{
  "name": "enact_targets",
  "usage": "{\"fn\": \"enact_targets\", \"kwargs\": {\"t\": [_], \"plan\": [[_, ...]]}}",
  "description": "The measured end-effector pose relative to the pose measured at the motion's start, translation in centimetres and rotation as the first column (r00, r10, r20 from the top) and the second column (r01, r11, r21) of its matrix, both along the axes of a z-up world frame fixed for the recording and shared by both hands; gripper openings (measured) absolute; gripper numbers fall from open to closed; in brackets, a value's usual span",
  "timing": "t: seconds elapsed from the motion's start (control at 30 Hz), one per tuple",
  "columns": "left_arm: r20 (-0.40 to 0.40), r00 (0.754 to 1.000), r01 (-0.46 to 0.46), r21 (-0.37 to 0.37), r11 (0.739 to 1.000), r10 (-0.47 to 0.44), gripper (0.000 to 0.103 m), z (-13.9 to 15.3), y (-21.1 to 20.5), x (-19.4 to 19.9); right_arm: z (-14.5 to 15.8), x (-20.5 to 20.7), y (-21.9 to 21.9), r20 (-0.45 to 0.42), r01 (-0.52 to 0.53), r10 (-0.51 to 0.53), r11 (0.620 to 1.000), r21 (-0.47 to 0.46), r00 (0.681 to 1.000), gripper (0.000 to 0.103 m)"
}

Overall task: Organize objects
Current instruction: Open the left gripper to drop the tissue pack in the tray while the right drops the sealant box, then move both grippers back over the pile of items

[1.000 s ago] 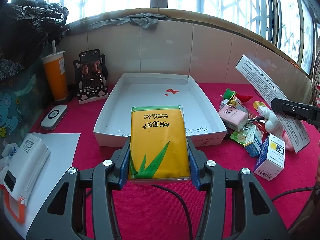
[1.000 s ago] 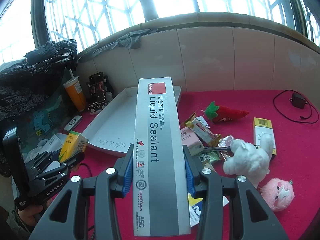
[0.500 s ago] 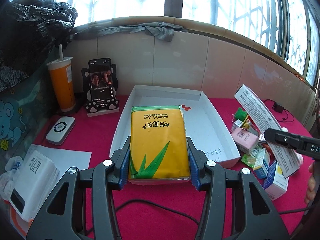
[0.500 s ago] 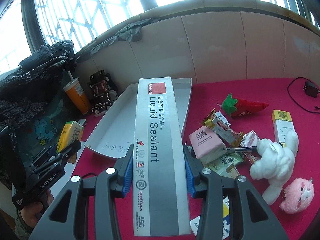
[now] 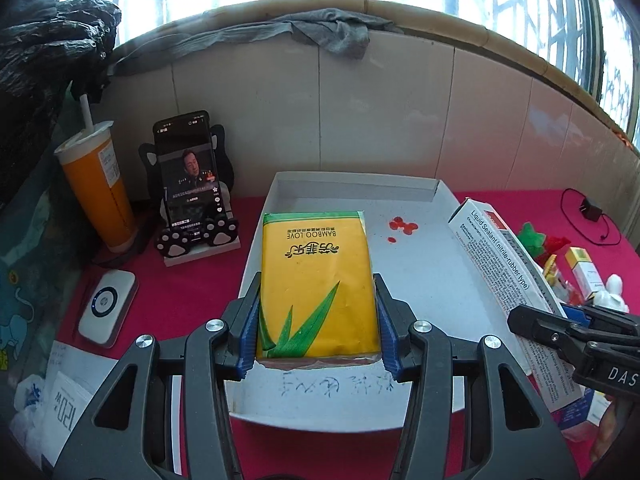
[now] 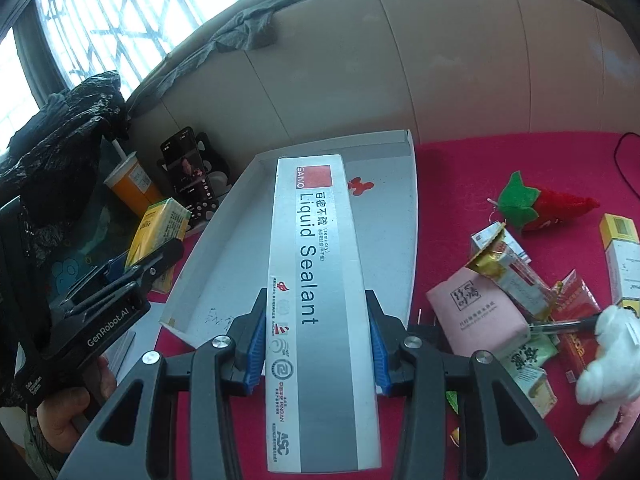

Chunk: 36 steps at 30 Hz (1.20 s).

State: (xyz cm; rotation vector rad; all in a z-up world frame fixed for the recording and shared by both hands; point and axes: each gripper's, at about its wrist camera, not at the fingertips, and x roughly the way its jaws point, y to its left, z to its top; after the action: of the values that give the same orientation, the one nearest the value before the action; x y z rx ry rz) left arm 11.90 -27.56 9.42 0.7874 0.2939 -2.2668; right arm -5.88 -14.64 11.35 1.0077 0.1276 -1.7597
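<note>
Both pairs of fingers (image 5: 248, 332) are clamped, your left gripper (image 5: 318, 320) on the tissue pack (image 5: 316, 280) and right gripper (image 6: 316, 344) on the sealant box (image 6: 316, 280), both over the tray (image 5: 420, 280); lower each flat, side by side, before releasing.

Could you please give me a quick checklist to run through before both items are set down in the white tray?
1. Left tool grip on the yellow tissue pack: ok, both pads press its sides.
2. Right tool grip on the Liquid Sealant box: ok, clamped on both long sides.
3. Room in the white tray: ok, the floor shows only a few red marks.
4. Pack over the tray: ok in the left wrist view; its height above the floor, cannot tell.
5. Box fits lengthwise: cannot tell.
6. Clearance between the two tools: cannot tell; they look close in both views.
</note>
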Motion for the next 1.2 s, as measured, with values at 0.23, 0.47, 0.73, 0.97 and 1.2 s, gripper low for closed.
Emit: {"fn": "enact_targets", "kwargs": {"t": [0.23, 0.47, 0.73, 0.97, 1.2], "plan": [[0.005, 1.000, -0.025, 0.020, 0.999, 0.025, 0.049, -0.9, -1.7, -1.8, -1.3, -0.9, -3.5, -0.006, 0.035, -0.035, 0.999, 0.013, 0.999, 0.043], [-0.073, 0.994, -0.077, 0.008, 0.997, 0.077, 0.087, -0.7, -2.3, -1.8, -0.6, 0.3, -5.1, -0.129, 0.025, -0.027, 0.999, -0.023, 0.991, 0.053], [-0.173, 0.977, -0.126, 0.006, 0.992, 0.125, 0.103, 0.9, -0.5, 1.6, 2.0, 0.8, -0.1, -0.165, 0.048, -0.073, 0.987, -0.152, 0.984, 0.103], [-0.256, 0.965, 0.046, -0.036, 0.998, -0.054, 0.103, 1.7, 6.9, 2.5, 5.5, 1.8, 9.2, -0.204, 0.018, -0.085, 0.951, -0.310, 0.975, 0.103], [-0.181, 0.917, 0.362, -0.005, 0.932, -0.357, 0.103, 0.1, 14.3, -1.0, 6.4, -1.7, 20.0, -0.220, 0.179, -0.284, 0.899, -0.399, 0.933, 0.103]]}}
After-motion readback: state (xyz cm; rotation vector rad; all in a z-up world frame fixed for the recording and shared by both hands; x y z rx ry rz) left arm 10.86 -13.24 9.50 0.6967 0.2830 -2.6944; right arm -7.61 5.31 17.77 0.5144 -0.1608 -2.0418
